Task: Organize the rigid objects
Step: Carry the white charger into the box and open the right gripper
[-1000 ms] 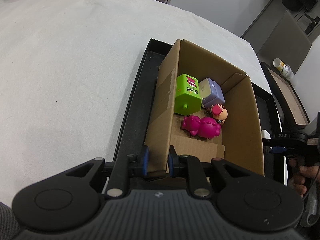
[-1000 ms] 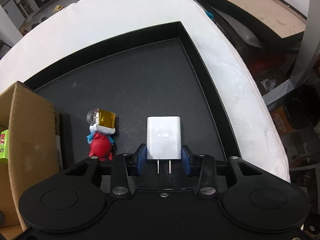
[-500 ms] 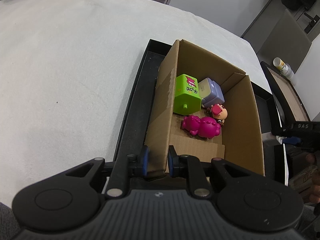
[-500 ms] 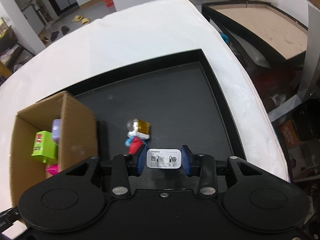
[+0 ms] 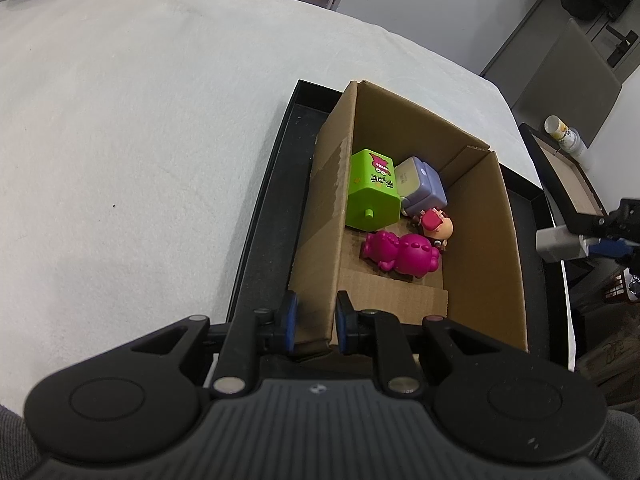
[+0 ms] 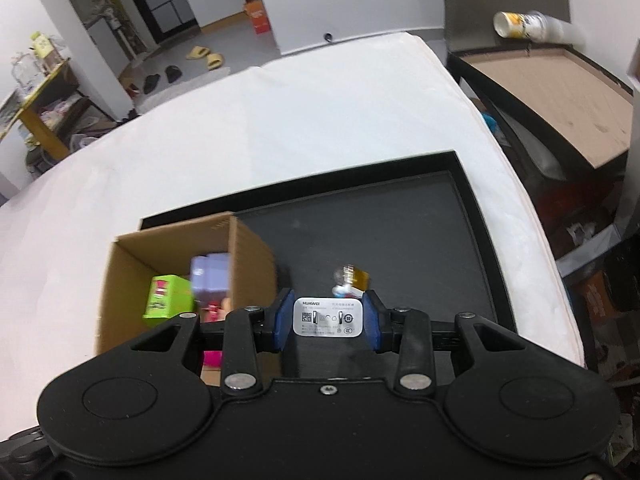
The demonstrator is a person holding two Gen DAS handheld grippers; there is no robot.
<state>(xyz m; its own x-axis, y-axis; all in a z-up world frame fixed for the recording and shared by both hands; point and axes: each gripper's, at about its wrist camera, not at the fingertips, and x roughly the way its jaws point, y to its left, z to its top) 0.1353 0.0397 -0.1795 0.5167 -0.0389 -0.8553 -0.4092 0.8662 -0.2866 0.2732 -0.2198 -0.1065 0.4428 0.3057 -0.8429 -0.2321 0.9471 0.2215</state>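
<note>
white plastic is what i am holding: the right gripper is squeezed onto a small charger, one blue pad on each side, up in the air above the black tray. the cardboard box sits in the tray off to the left of the charger. my left gripper is pinched onto the near wall of the box to hold it.

what could go wrong? the charger is smooth, and only its two sides are held, so i think it could slip and fall on the tray if i swing fast. it could also bump the box's right wall if i come in too low. inside, the green block, purple case, pink toy and little figure fill the far part, so a drop there may bounce. a small toy waits on the tray, and i could knock it.
</note>
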